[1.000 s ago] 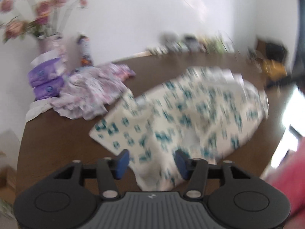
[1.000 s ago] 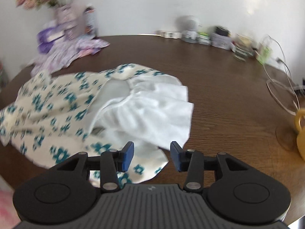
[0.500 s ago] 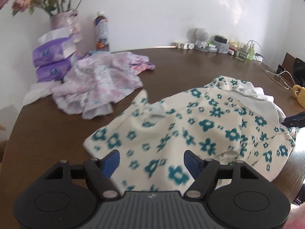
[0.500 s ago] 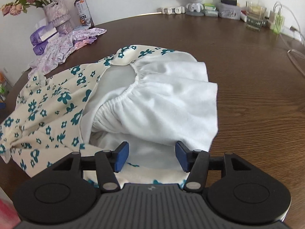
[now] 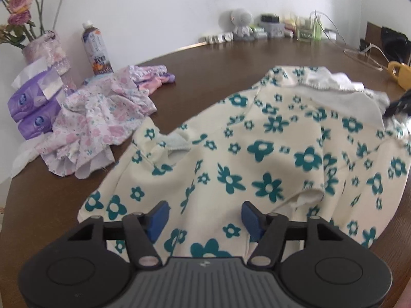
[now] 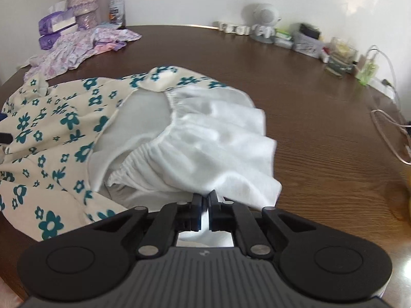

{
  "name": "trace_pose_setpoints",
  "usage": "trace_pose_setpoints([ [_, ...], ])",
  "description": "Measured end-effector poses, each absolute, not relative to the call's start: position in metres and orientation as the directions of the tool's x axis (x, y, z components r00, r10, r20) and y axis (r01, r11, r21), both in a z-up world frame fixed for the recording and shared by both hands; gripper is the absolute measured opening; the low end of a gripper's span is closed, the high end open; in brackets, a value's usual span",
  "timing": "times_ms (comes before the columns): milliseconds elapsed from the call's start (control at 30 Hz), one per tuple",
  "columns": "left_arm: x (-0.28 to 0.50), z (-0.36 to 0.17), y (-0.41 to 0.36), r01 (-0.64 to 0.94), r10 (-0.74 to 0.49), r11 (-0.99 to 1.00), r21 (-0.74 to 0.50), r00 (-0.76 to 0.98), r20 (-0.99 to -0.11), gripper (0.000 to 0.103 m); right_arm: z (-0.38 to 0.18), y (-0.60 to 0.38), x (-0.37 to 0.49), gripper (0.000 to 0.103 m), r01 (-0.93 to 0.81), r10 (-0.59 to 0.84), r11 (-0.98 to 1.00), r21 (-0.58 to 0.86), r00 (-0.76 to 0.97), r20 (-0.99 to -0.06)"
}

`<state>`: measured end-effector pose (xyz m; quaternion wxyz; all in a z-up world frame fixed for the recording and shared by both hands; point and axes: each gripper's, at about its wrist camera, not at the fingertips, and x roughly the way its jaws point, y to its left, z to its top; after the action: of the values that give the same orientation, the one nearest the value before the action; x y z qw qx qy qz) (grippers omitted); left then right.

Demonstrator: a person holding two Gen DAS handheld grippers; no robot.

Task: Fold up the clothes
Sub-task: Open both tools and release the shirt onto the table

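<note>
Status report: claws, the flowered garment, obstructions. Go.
Right claw shut on flowered garment, white lining side. Left claw open over it. Garment unfolded. Pink clothes pile beside, apart.

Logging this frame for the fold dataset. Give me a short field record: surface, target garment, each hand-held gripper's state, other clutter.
surface: round dark wooden table
target garment: cream floral garment with teal flowers, crumpled, white lining turned out
left hand-held gripper: open, over the floral fabric, gripping nothing
right hand-held gripper: shut on the white lining's near edge
other clothes: pink-purple floral garment, unfolded, far left
clutter: tissue packs, bottle, flower vase, yellow mug
</note>
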<state>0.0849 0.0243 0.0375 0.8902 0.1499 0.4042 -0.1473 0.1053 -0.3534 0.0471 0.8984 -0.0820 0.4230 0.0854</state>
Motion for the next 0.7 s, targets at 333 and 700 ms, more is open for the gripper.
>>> trace_pose_setpoints([
  [333, 0.089, 0.035, 0.033, 0.380, -0.155, 0.918, 0.115, 0.610, -0.777, 0.058, 0.040, -0.371, 0.081, 0.003, -0.156, 0.010, 0.983, -0.094, 0.561, -0.828],
  [700, 0.079, 0.070, 0.043, 0.396, -0.108, 0.879, 0.266, 0.708, -0.698, 0.066, 0.081, -0.354, 0.099, 0.049, -0.250, 0.076, 0.955, -0.157, 0.722, -0.688],
])
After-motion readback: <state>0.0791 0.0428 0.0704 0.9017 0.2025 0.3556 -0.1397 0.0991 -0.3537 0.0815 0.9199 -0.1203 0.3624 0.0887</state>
